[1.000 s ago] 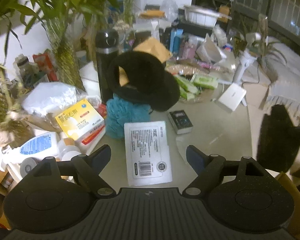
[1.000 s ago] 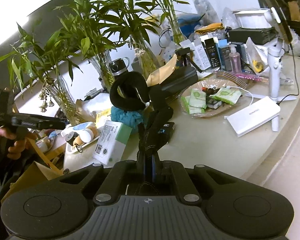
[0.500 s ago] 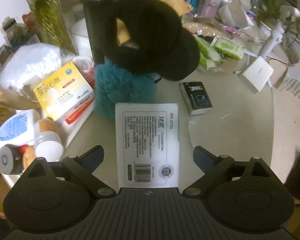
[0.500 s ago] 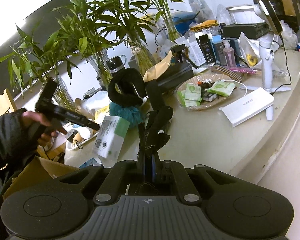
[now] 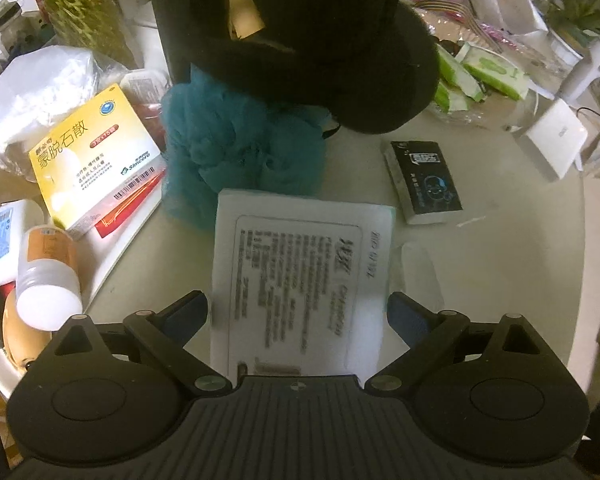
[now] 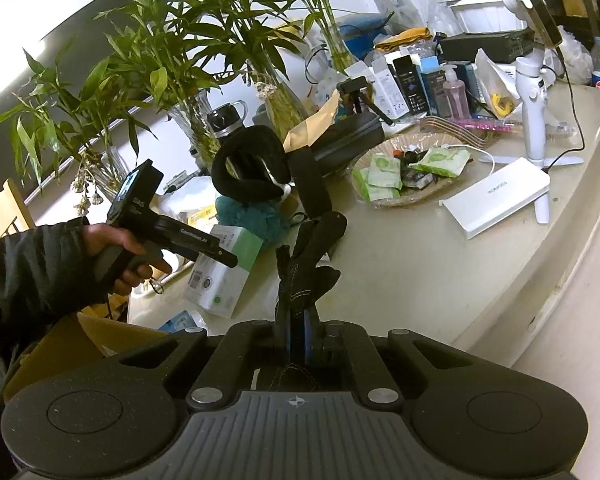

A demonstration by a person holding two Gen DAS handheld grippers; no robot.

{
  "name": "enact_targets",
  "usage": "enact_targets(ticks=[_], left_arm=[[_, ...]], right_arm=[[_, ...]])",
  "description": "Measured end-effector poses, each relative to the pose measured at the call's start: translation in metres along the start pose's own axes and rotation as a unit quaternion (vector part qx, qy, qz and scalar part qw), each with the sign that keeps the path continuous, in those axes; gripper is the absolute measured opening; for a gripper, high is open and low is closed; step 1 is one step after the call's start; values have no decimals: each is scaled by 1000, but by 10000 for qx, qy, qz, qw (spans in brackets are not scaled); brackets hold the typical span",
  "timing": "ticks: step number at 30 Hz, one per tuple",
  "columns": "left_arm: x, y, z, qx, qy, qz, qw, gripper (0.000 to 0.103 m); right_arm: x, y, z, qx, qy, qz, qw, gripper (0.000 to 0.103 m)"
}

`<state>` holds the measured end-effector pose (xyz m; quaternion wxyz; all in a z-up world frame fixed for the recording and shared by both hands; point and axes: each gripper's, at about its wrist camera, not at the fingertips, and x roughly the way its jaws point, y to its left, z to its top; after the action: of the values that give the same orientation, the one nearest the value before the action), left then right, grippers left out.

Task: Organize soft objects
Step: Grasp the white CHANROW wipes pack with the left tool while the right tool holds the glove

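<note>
the black glove [image 6: 308, 268] hangs limp and light, clenched in the right tongs [image 6: 298, 332] above the surface [image 6: 440, 264]; the left tongs [image 5: 298, 312], spread wide, straddle the white pack [image 5: 300, 276], likely squashy, best pinched across its sides.

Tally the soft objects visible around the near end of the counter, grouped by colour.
Black: 2, the neck pillow leaning over the pouf, and the glove clamped in the right gripper
Teal: 1, the mesh bath pouf
Total: 3
</note>
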<state>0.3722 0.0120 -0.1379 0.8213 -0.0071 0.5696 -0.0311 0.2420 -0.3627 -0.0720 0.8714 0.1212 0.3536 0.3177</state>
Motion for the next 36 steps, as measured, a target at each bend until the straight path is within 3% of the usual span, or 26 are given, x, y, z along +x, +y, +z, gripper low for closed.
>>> enact_targets(ticks=[5,11,14,17,21,36], left_arm=[[13,0,-1,-29,147,131,9998,98],[25,9,-5,-303,425,-104,9986,92],[19,11,-5,-391,467,-52,9981,91],[3,13,-5,-452,210,49,9987,91],[-19,17,-4,-544,-47,-78,9985,91],[-94,31,-25,-358,-929,2,9950,91]], right_arm=[[1,1,-1,16,12,27,10000,8],[1,1,-1,21,5,-8,10000,8],[-4,2,1,16,-53,-64,10000,8],[-10,6,3,-44,-109,-104,9999,8],[-18,10,6,-110,-178,-164,9996,8],[-45,43,18,-429,-364,-351,9978,8]])
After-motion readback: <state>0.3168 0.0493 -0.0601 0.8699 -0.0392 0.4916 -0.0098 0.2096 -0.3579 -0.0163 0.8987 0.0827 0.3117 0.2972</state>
